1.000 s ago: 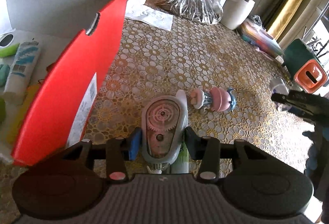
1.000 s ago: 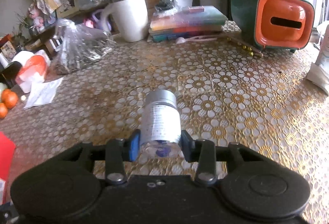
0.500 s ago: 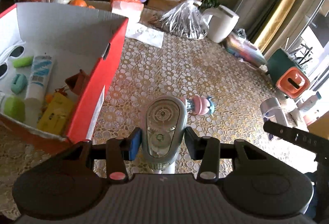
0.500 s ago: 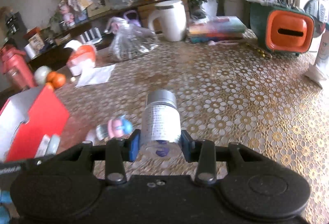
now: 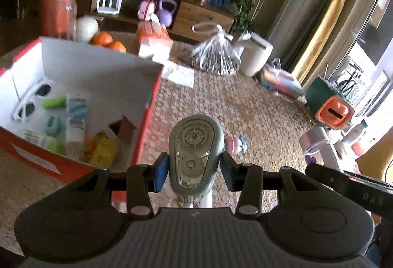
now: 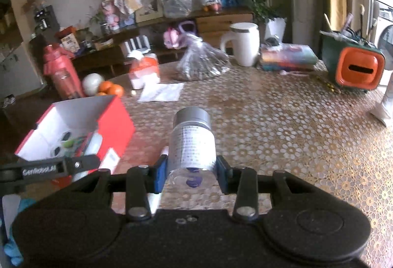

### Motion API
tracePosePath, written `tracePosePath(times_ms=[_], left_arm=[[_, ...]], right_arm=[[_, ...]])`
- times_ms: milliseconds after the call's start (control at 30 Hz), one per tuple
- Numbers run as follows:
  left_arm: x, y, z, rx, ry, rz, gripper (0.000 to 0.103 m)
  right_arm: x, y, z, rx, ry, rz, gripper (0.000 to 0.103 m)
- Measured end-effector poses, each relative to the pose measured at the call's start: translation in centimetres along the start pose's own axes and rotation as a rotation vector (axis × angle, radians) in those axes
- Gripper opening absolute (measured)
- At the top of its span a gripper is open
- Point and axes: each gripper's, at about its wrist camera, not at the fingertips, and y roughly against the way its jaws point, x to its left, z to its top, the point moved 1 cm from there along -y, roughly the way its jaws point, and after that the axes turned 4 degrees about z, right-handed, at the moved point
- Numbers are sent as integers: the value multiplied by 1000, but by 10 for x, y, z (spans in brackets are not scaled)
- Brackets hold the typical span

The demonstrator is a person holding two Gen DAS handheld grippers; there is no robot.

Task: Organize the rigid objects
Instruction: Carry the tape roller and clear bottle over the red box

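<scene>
Left gripper [image 5: 194, 171] clamped on a grey-green correction-tape dispenser [image 5: 195, 153], right gripper [image 6: 191, 173] clamped on a clear bottle [image 6: 192, 145] with a grey cap, both carried clear above the patterned tablecloth [image 6: 282, 125]

Best swung left and ahead to the open red box [image 5: 147, 118], lifted over its near wall, lowered into a free spot before letting go, one after the other to avoid a clash

Just beyond the left fingers, a pink toy [image 5: 234, 142] lying on the cloth; farther off, a plastic bag [image 6: 201, 63], a white mug [image 6: 245, 44], an orange-fronted holder [image 6: 358, 69]

A tall white lidded mug [image 6: 244, 47] stands beside a knotted clear plastic bag [image 6: 202, 61]; oranges [image 5: 108, 40] lie behind.
</scene>
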Motion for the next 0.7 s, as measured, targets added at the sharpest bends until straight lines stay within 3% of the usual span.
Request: tracePosePath(times_ms=[433, 700], left_arm=[[55, 41, 26, -38, 7, 45, 45], [102, 56, 49, -76, 24, 91, 45]], right_arm=[[74, 4, 12, 6, 61, 124, 40], [118, -8, 18, 10, 125, 154, 40]])
